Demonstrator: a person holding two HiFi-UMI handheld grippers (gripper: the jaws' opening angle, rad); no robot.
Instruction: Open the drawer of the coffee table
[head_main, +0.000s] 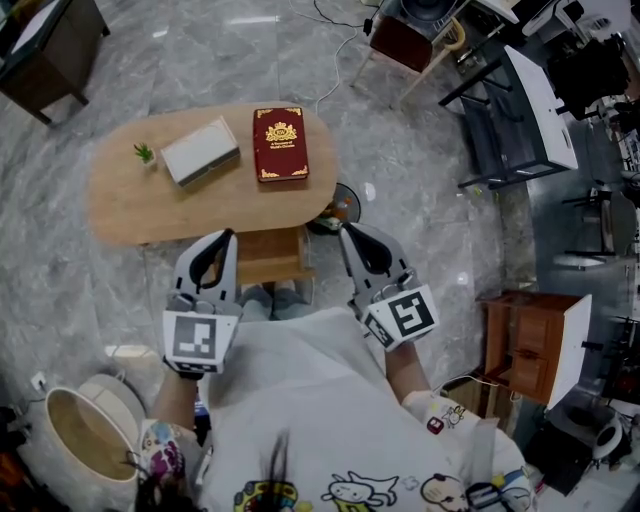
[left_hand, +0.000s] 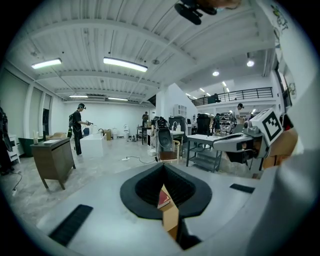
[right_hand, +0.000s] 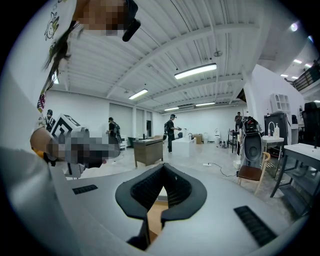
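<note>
My left tongs (head_main: 226, 238) and right tongs (head_main: 346, 232) are both pressed together and pinch nothing. I hold them side by side close to my chest, tips toward the coffee table (head_main: 120, 205). They hang over its near edge, one at each side of the drawer (head_main: 270, 258).

The drawer shows as a wooden block jutting from under the table's near edge, between my two tips. From this steep angle I cannot tell whether that is a shut front or a box already drawn out, and I see no handle. Either would fit. So I judge the careful course is to get a lower look at that front before committing either pair.

On the table's top, well back from the near edge, lie a red book (head_main: 280, 143), a pale box (head_main: 200, 150) and a small plant (head_main: 145, 153). Any pull should run straight and level so they stay put.
</note>
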